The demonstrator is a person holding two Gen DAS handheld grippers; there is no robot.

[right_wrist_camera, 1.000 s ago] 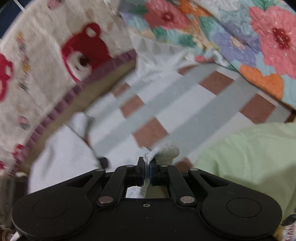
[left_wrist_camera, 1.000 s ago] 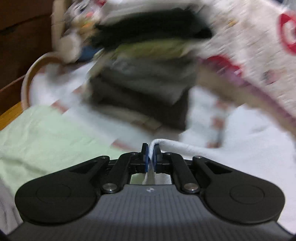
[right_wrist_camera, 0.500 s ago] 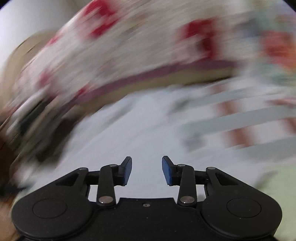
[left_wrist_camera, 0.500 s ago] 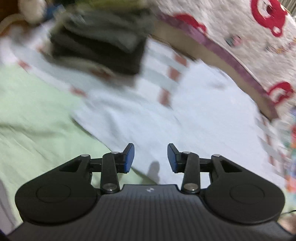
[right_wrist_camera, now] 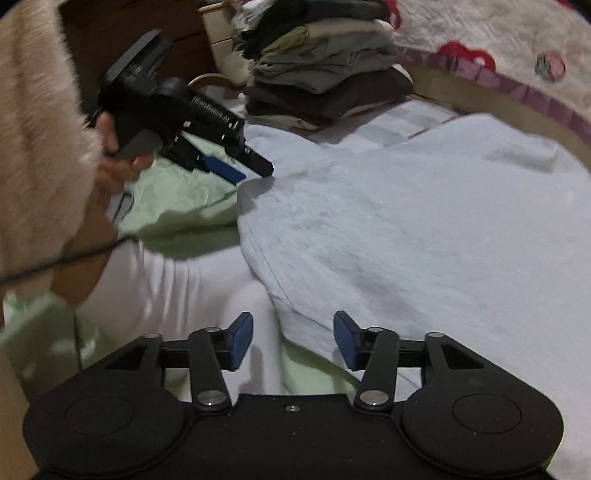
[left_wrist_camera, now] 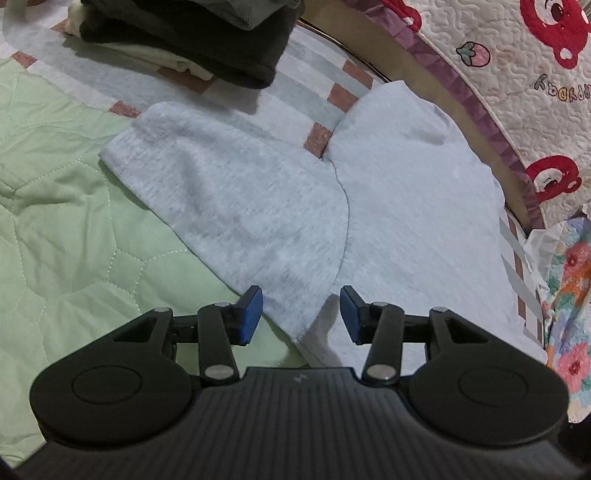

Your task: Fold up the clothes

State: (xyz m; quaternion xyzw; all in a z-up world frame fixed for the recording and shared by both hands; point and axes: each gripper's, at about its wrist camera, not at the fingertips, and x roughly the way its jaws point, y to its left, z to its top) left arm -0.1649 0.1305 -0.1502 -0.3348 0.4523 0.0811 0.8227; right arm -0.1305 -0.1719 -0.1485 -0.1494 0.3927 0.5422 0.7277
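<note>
A pale blue fleece garment [left_wrist_camera: 406, 206] lies spread flat on the bed, one sleeve [left_wrist_camera: 229, 199] stretched out over the green quilt. My left gripper [left_wrist_camera: 301, 314] hovers open just above the garment's near edge, nothing between its blue pads. In the right wrist view the same garment [right_wrist_camera: 424, 229] fills the middle and right. My right gripper [right_wrist_camera: 293, 339] is open over its near hem, holding nothing. The left gripper [right_wrist_camera: 255, 170] shows there too, held in a person's hand at the sleeve's edge.
A stack of folded dark and grey clothes [left_wrist_camera: 192, 33] sits at the back on the striped sheet. A bear-print quilt [left_wrist_camera: 517, 74] rises on the right, a floral one [left_wrist_camera: 569, 295] beside it. The green quilt [left_wrist_camera: 66, 221] covers the left. A fluffy sleeve [right_wrist_camera: 33, 129] fills the left edge.
Both grippers were shut on corners of the pale garment a second ago. They have since opened and let it go, and it now lies flat on the bed.
</note>
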